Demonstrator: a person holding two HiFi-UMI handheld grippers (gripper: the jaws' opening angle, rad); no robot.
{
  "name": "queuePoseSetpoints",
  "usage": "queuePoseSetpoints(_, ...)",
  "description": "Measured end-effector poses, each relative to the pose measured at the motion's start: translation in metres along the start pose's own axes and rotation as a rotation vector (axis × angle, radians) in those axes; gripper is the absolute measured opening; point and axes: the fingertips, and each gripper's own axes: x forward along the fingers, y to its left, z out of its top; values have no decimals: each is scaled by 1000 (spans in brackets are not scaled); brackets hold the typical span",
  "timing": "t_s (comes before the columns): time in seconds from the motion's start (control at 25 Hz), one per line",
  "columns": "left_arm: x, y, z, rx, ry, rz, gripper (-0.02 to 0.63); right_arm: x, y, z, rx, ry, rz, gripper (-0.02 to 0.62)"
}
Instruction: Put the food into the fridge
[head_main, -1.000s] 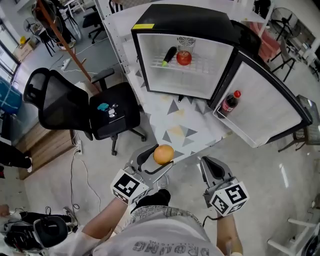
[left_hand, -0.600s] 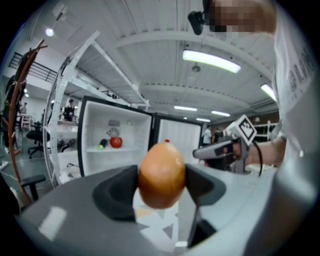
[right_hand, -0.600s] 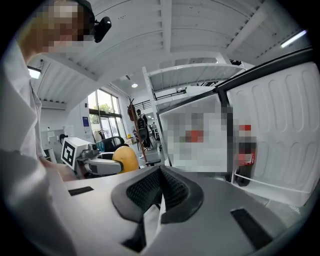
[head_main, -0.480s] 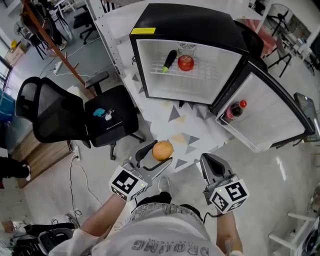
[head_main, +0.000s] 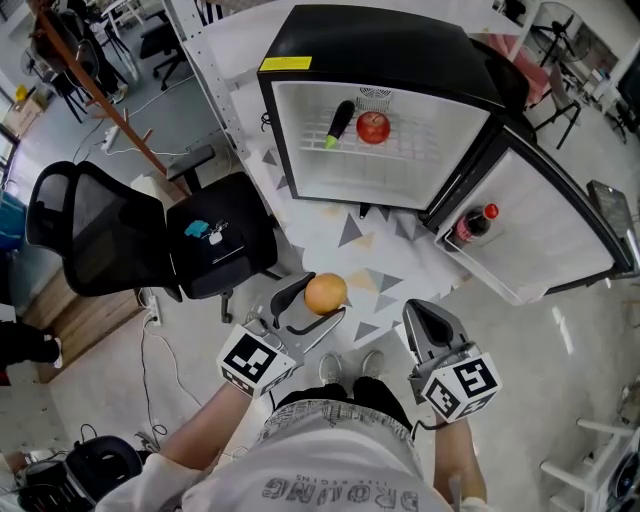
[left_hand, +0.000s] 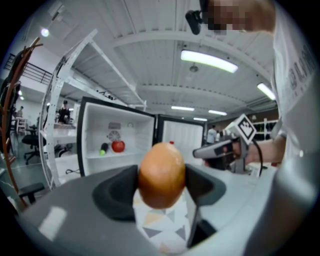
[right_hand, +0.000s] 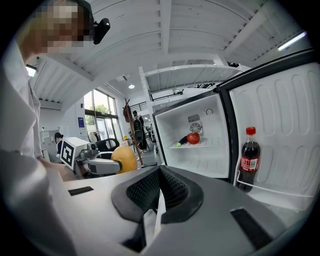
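Clamps the orange (head_main: 326, 293) in the left gripper (head_main: 318, 304), well short of the open fridge (head_main: 380, 50) straight ahead with its shelf (head_main: 412, 141) facing the jaws, holds the right gripper (head_main: 424, 318) closed on nothing alongside, so likely calls for a forward reach by the left.

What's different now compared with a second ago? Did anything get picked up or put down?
The left hand-held gripper, still shut on the orange, has edged slightly forward toward the open fridge. Nothing was taken hold of or let go. The right hand-held gripper stays shut and empty; the red fruit, dark vegetable and cola bottle sit as before.
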Motion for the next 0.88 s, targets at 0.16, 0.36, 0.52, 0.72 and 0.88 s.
queuePoseSetpoints(0.16,6,7,3,12,-2,1,296,7,-5,6,-2,-14,-3,2)
queuePoseSetpoints(0.36,20,16,11,27,-10,2,296,15,-15,17,-5,-34,-4,2)
queuePoseSetpoints(0.52,33,21,17,36,-10,3,296,22,-24,26,-18,-48,1,3)
queuePoseSetpoints(0.72,55,28,22,50,3,6,296,32,-42,35,-16,-58,13,2)
queuePoseSetpoints(0.88,77,35,30,69,10,7,296,40,-59,41,-8,-61,18,2)
